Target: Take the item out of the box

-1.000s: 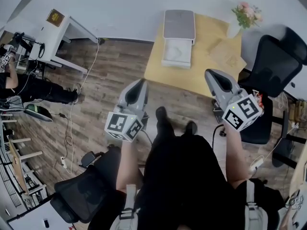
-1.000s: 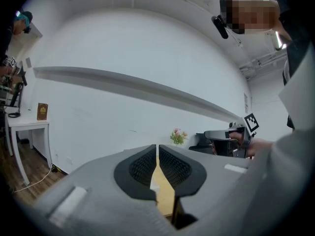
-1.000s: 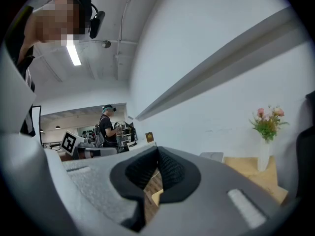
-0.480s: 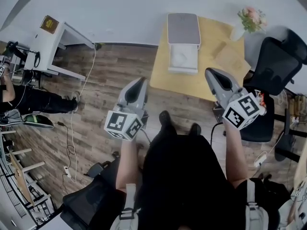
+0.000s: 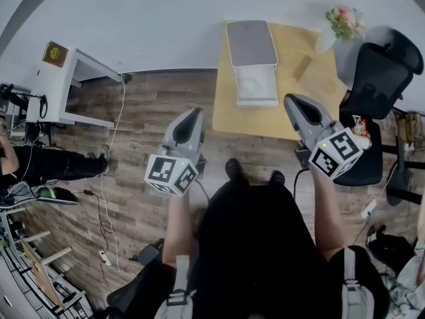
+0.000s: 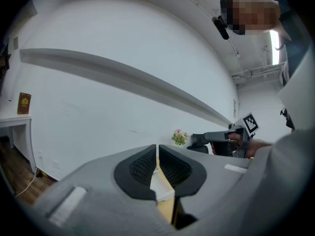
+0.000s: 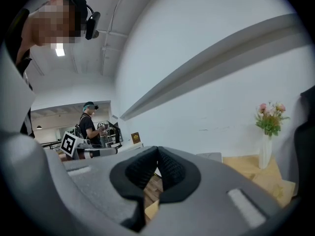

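An open box (image 5: 255, 85) lies on the light wooden table (image 5: 285, 115): a white tray with a pale rounded shape in it, and its grey lid (image 5: 251, 43) flipped back toward the wall. My left gripper (image 5: 195, 114) hangs over the floor, left of the table's near corner, shut and empty. On the other side, my right gripper (image 5: 289, 100) hovers at the table's near edge, right of the box, its pads together with nothing between them. In the left gripper view the white box (image 6: 159, 187) shows just past the shut pads.
A vase of pink flowers (image 5: 342, 21) and a brown paper packet (image 5: 320, 78) sit on the table's right part. A black office chair (image 5: 377, 78) stands against its right side. A white desk (image 5: 66, 78) and cables (image 5: 109, 158) lie at the left. A person (image 7: 90, 127) stands far off.
The table and the box have drawn nearer and slid lower in the head view as I walk toward them. Both grippers keep their pose and stay shut.
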Motion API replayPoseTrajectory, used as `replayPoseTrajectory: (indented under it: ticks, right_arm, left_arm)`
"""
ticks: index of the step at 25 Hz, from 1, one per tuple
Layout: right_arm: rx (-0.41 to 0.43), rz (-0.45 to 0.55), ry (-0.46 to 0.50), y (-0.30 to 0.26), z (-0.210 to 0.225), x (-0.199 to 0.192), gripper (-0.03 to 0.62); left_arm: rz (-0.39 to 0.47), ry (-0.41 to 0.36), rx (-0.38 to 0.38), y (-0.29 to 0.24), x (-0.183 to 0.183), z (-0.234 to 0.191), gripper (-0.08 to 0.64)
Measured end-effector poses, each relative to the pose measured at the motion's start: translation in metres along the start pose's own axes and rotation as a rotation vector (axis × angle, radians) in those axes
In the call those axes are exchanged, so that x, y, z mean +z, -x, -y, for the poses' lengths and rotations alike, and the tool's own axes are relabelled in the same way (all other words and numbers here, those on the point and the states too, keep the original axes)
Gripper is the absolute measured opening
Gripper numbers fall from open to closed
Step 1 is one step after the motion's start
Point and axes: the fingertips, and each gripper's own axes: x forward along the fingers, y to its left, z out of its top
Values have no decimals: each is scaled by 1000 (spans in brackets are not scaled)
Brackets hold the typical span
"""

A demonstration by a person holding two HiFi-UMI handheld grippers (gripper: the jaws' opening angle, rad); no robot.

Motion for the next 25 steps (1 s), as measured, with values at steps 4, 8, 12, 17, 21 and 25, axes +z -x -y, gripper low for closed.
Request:
replayPoseTrajectory:
  ticks: [4, 8, 12, 17, 21, 25]
  right_arm:
    - [-49, -20, 0, -5, 0, -4, 3]
    - [-97, -43, -6, -4, 0, -12, 3]
    - [-132, -71, -19, 0, 1, -26, 3]
    - [-155, -84, -47, 0, 12, -34, 3]
    - [-146, -88, -58, 0, 25, -35, 3]
    - [-118, -86, -51, -6, 41, -27, 3]
  left_arm:
    - [-20, 24, -45, -10, -5, -10, 26]
    - [-53, 46, -101, -19, -18, -13, 26]
    - [-91, 62, -142, -28, -33, -12, 26]
    - [-128, 78, -174, -46, -47, -6, 26]
    - [-168, 89, -189, -60, -62, 7, 26]
    - [-178, 85, -178, -75, -63, 17, 26]
